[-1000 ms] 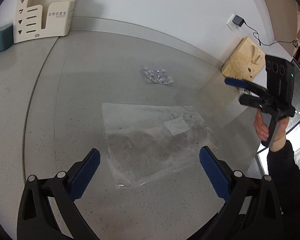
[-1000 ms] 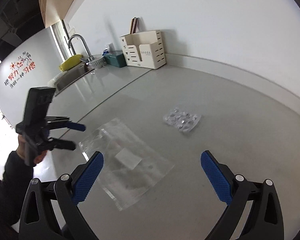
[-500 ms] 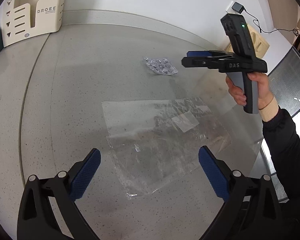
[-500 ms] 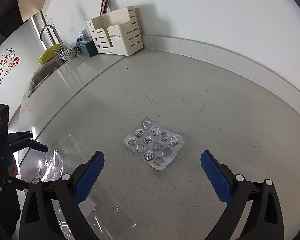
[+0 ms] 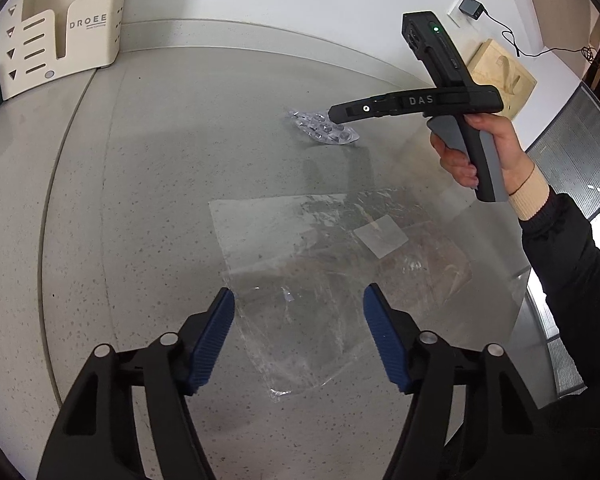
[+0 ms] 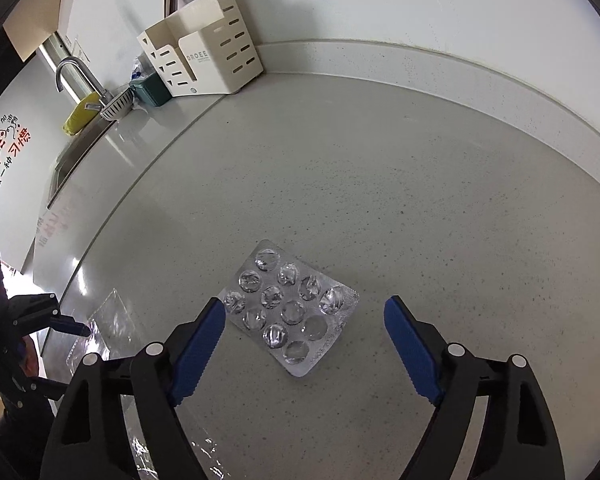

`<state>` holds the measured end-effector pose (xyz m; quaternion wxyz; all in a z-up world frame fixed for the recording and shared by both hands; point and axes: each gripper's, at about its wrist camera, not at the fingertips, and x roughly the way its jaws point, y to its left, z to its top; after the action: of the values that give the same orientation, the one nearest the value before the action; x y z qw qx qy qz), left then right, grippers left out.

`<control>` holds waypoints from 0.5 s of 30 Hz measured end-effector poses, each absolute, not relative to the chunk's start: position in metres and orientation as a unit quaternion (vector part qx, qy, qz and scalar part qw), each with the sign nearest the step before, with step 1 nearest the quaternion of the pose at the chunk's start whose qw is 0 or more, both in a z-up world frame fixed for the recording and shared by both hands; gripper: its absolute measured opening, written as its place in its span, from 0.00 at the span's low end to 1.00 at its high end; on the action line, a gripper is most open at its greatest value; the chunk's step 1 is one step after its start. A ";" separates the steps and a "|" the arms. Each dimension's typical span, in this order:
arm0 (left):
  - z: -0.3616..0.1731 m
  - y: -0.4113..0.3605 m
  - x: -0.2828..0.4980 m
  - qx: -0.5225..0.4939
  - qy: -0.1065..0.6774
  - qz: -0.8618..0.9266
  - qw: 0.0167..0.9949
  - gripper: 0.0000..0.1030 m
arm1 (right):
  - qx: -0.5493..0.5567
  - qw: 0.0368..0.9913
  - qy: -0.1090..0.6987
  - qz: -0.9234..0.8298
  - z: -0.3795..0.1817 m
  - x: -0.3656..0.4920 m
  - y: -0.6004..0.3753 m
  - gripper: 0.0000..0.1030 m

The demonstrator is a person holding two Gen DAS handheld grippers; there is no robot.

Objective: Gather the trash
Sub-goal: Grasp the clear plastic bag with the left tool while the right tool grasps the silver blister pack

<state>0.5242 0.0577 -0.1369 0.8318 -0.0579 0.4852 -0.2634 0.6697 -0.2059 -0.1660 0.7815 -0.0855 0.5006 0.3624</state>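
Observation:
A clear plastic bag [image 5: 328, 276] lies flat on the grey counter. My left gripper [image 5: 298, 340] is open above the bag's near part, jaws partly closed in. A silver empty blister pack [image 6: 290, 312] lies on the counter; it also shows in the left wrist view [image 5: 324, 130]. My right gripper [image 6: 304, 344] is open, low over the pack, its blue pads to either side. In the left wrist view the right gripper [image 5: 340, 114] hovers over the pack. The bag's edge shows in the right wrist view [image 6: 108, 316].
A cream slotted holder [image 5: 56, 36] stands against the back wall at the left, beside a green box [image 6: 150, 90]. A sink with a tap [image 6: 74, 76] lies further left. A wooden box [image 5: 500, 76] stands at the back right. The counter edge runs at the right [image 5: 520, 312].
My right gripper has moved down and forward onto the blister pack. My left gripper's jaws have narrowed and it has come lower over the bag.

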 end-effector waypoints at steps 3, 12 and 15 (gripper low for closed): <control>-0.136 0.060 0.520 -0.062 0.478 -0.256 0.838 0.53 | -0.071 0.776 0.512 0.362 -0.169 0.676 -0.208 0.71; -0.135 0.056 0.518 -0.058 0.480 -0.251 0.839 0.36 | -0.050 0.764 0.522 0.377 -0.170 0.675 -0.208 0.59; -0.137 0.061 0.522 -0.063 0.480 -0.246 0.839 0.29 | -0.053 0.761 0.522 0.381 -0.170 0.671 -0.209 0.50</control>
<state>0.5223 0.0606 -0.1369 0.8395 -0.0626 0.4803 -0.2464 0.6710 -0.2088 -0.1700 0.7614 -0.0527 0.5219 0.3809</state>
